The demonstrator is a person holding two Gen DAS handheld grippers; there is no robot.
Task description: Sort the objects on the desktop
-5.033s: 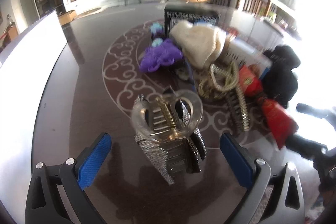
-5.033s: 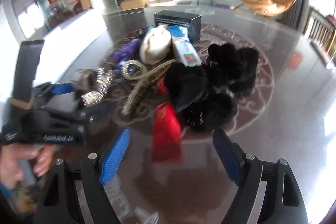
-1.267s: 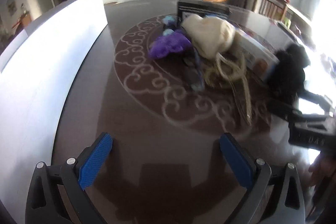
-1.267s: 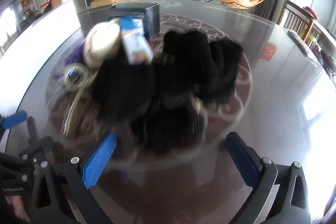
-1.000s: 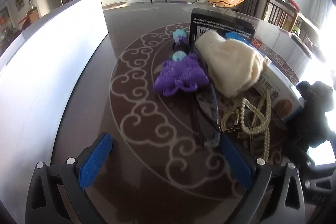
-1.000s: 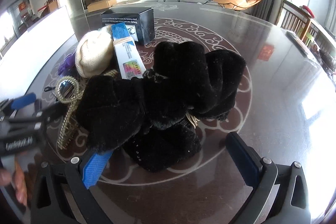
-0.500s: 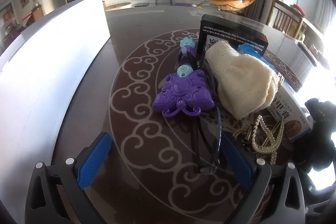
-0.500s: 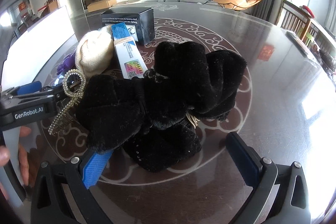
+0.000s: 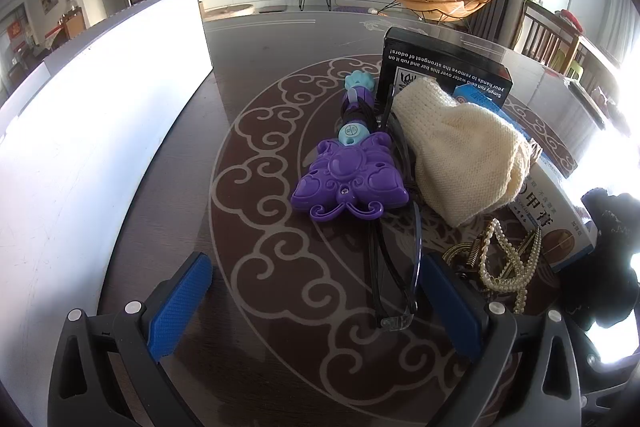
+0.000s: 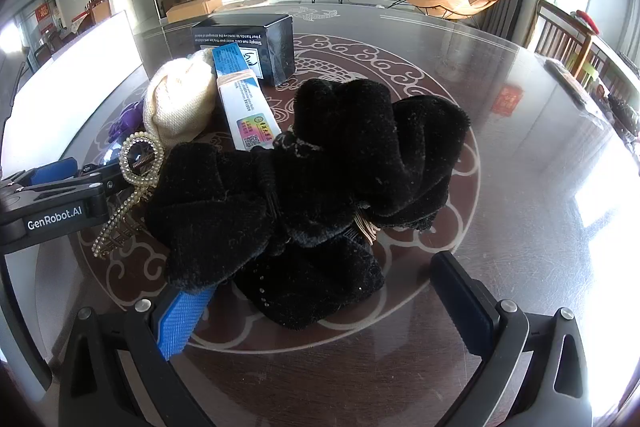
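My left gripper is open and empty, low over the table just before a purple butterfly toy and dark-framed glasses. A cream knit hat, a pearl hair clip, a blue-white box and a black box lie to its right. My right gripper is open and empty in front of large black fuzzy hair bows. The left gripper shows at that view's left edge, beside the pearl clip.
A white panel runs along the table's left side. The dark glass table has a scroll pattern. The black bows show at the left view's right edge. A red sticker lies on the table's right part.
My left gripper has moved forward to the purple toy and glasses. The right gripper has held still before the black bows. The clear claw clip and red items seen five seconds ago are out of view.
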